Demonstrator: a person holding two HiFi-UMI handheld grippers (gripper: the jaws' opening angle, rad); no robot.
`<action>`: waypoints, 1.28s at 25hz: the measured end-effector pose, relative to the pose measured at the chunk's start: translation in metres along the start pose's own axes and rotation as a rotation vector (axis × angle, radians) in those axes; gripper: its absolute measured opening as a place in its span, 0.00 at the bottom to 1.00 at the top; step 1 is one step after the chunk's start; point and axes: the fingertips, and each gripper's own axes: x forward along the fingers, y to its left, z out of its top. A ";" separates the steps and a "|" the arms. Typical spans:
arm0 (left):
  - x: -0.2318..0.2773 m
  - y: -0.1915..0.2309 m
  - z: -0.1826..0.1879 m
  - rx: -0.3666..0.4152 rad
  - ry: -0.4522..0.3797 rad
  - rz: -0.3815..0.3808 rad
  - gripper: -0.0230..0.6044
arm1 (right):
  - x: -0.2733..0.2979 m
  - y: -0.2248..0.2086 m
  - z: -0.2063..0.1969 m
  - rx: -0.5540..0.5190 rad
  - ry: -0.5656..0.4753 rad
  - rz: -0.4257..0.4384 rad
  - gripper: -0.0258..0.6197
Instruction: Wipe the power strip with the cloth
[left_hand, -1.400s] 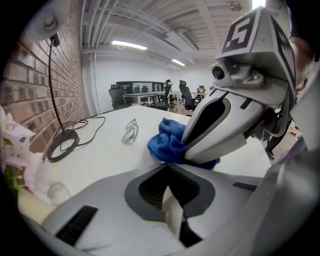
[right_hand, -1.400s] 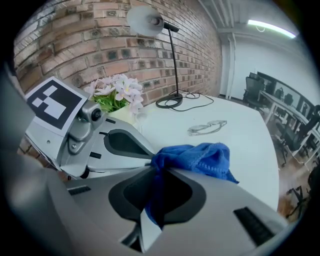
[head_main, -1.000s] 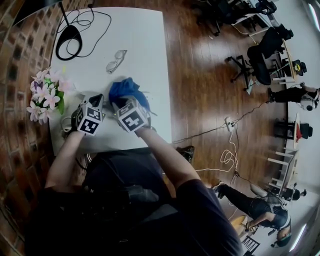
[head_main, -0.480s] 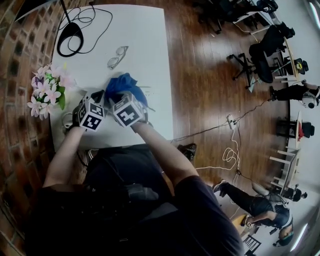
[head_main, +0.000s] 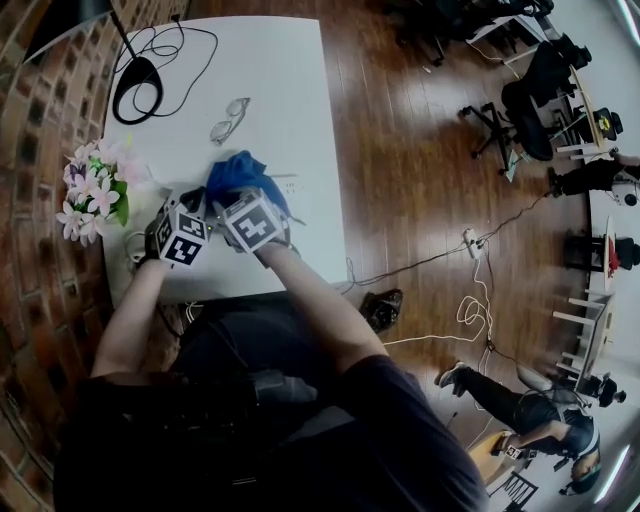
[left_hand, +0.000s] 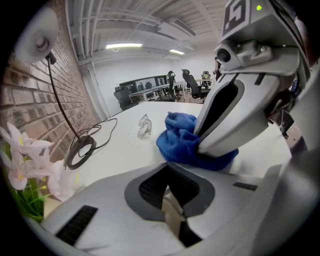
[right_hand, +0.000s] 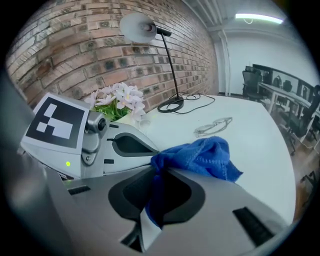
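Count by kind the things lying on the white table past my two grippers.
Blue cloth: 1
Eyeglasses: 1
Desk lamp: 1
Flower bunch: 1
Power strip, white, only faintly visible beside the cloth: 1
Total: 5

A bright blue cloth (head_main: 238, 175) lies bunched in a loose, crumpled heap on the white table, one corner drawn up and pinched between the closed jaws of the right gripper (right_hand: 154, 172). The rest of the soft, nubby fabric spills forward onto the tabletop. The white power strip (head_main: 288, 187) lies flat just beside the heap, mostly covered by it, with only an end bearing small dark marks showing.
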 end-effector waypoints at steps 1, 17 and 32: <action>0.000 -0.001 0.000 0.010 0.005 0.002 0.05 | -0.003 -0.001 0.000 0.013 -0.008 0.004 0.09; 0.005 -0.006 -0.003 0.159 0.193 0.094 0.05 | -0.045 -0.057 -0.032 0.061 -0.071 -0.019 0.09; 0.006 -0.004 -0.003 0.115 0.292 0.180 0.05 | -0.089 -0.103 -0.064 0.056 -0.094 -0.045 0.09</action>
